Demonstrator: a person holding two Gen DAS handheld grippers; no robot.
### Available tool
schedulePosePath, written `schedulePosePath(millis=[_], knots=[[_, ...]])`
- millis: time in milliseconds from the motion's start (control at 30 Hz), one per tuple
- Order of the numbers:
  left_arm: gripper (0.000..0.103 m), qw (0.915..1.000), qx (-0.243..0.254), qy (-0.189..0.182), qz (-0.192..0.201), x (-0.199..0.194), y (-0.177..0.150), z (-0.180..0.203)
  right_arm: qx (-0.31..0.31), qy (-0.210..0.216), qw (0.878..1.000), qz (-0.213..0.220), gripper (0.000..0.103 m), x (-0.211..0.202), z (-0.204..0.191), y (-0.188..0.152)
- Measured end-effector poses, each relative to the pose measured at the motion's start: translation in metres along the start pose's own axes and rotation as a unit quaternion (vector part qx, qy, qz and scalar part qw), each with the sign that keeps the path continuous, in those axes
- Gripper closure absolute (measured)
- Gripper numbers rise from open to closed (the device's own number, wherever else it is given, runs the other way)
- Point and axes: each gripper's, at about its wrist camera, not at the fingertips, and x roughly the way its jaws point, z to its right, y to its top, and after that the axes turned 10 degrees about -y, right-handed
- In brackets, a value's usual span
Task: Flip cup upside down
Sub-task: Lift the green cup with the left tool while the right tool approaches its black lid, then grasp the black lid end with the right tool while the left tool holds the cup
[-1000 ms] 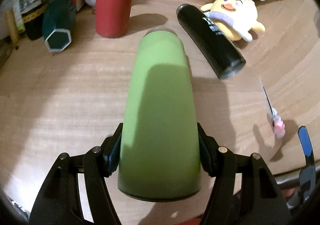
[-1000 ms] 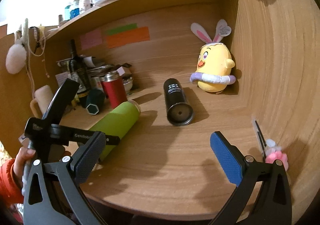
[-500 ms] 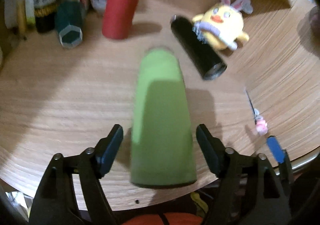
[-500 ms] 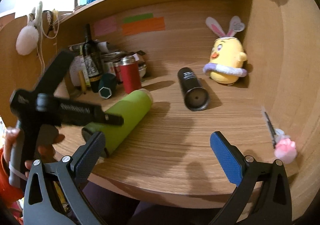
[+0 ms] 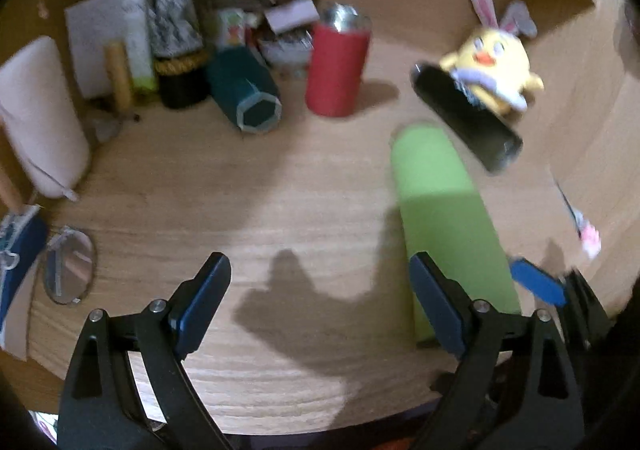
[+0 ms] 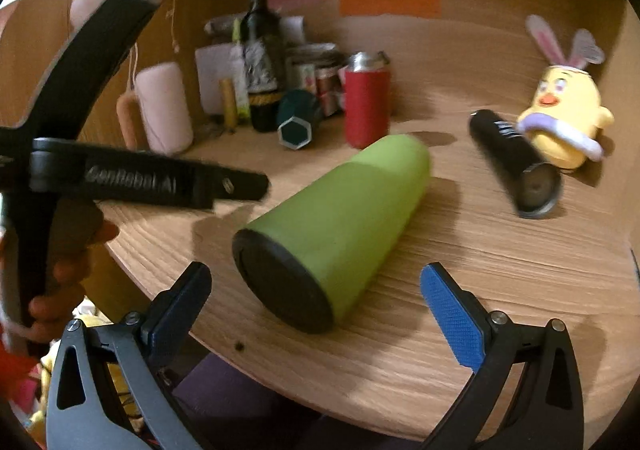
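The green cup (image 6: pixel 340 222) lies on its side on the wooden desk (image 6: pixel 500 282), its black end facing the front edge. It also shows in the left wrist view (image 5: pixel 444 210), right of centre. My left gripper (image 5: pixel 320 306) is open and empty, its right finger (image 5: pixel 436 302) beside the cup's near end. My right gripper (image 6: pixel 316 310) is open, its jaws standing either side of the cup's black end, a little in front of it. The left gripper's body (image 6: pixel 132 178) shows at the left of the right wrist view.
A black bottle (image 6: pixel 512 162) lies on its side beside a yellow plush chick (image 6: pixel 564 122). A red tumbler (image 6: pixel 366 106), a teal hexagonal cup (image 6: pixel 298 126), a wine bottle (image 6: pixel 260 62) and clutter stand at the back. A small mirror (image 5: pixel 70 266) lies at the left edge.
My left gripper let go of the green cup, opened and pulled back to the left. My right gripper moved left to face the cup's black end.
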Motion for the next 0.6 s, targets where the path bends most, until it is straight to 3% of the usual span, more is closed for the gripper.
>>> schedulePosePath(millis=[200, 367, 467, 600], knots=[[0.012, 0.9997, 0.022, -0.002, 0.007, -0.002, -0.005, 0.000, -0.005, -0.048, 0.999, 0.018, 0.000, 0.014, -0.013, -0.008], [0.012, 0.9992, 0.027, -0.028, 0.001, -0.005, -0.011, -0.003, 0.009, -0.072, 0.996, 0.044, 0.002, 0.013, -0.007, -0.009], [0.012, 0.9987, 0.033, -0.039, 0.006, -0.010, -0.015, -0.002, -0.001, -0.071, 0.996, 0.060, 0.019, 0.008, -0.008, -0.009], [0.012, 0.9986, 0.035, -0.034, 0.017, -0.015, -0.016, -0.002, -0.008, -0.081, 0.994, 0.068, 0.024, 0.004, -0.008, -0.010]])
